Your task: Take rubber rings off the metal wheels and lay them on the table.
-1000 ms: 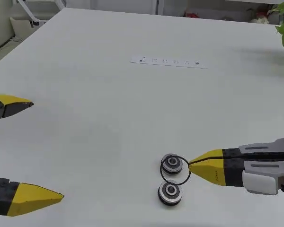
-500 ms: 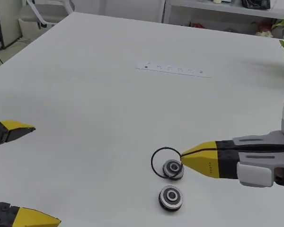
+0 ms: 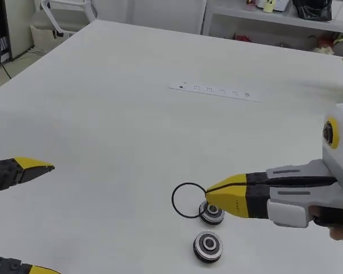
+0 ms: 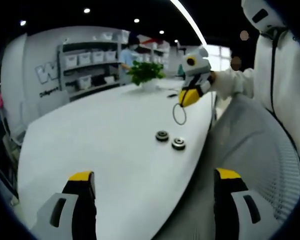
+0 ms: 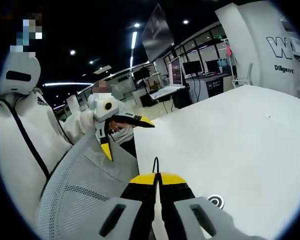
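- The right tool (image 3: 207, 194) comes in from the right side of the head view, its yellow tips pointing left. Its jaws are pressed together on a thin black rubber ring (image 3: 188, 200).
- The rubber ring is pinched at its right edge and stands out to the left of the tips as an open loop, clear of both wheels. In the left gripper view it hangs below the tips, apparently off the table (image 3: 120, 114), though I cannot be sure that its lowest edge is clear.
- In the right gripper view the two yellow tips meet with no gap, and the rubber ring shows as a thin dark line rising from between them.
- The far wheel (image 3: 211, 213) lies flat on the table, just under the right tool's tips and partly hidden by them. Its rim looks like bare metal.
- The near wheel (image 3: 208, 245) lies flat just beside the far wheel, closer to the person. A dark band runs round its rim, probably a ring on the wheel.
- The left tool (image 3: 48, 220) is at the left edge of the head view, well apart from the wheels. Its jaws stand wide apart with nothing between them, and the left gripper view shows the same wide gap.
- A white power strip (image 3: 216, 91) lies farther back on the table.
- A green plant (image 4: 145, 72) stands at the table's far end in the left gripper view.
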The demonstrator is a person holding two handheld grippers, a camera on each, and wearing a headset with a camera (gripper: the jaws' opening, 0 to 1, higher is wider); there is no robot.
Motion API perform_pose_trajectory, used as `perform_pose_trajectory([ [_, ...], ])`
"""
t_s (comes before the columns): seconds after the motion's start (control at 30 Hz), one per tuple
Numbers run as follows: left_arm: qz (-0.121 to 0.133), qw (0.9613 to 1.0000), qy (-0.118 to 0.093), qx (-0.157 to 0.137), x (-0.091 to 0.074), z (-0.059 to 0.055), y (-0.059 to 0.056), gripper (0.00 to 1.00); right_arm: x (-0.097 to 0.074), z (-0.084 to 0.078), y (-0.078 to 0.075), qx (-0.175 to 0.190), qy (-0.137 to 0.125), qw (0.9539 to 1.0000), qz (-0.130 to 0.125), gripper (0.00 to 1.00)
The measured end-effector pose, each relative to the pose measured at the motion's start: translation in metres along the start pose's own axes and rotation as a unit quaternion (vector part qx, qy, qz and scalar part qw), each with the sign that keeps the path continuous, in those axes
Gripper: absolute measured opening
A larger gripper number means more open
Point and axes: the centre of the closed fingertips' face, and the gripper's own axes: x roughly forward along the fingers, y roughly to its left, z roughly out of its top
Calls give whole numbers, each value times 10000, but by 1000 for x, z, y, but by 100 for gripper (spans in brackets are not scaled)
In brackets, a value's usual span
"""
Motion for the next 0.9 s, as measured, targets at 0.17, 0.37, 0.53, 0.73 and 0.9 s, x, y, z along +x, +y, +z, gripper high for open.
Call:
perform_pose_trajectory([
  [0.17,3,10000,-18,2,0,1,0,100,6,-12,-2,-34,162,9999,-16,0],
  [0.37,16,10000,-85,-21,1,4,0,100,10,-21,-6,85,246,9997,-29,0],
  [0.53,-46,10000,-53,-11,2,4,-2,100,11,-25,-10,143,295,9995,-43,0],
  [0.73,-33,10000,-85,-29,3,5,-2,100,15,-31,-15,196,388,9990,-68,0],
  [0.9,-59,10000,-70,-40,4,4,-5,100,21,-35,-15,183,502,9986,-9,0],
])
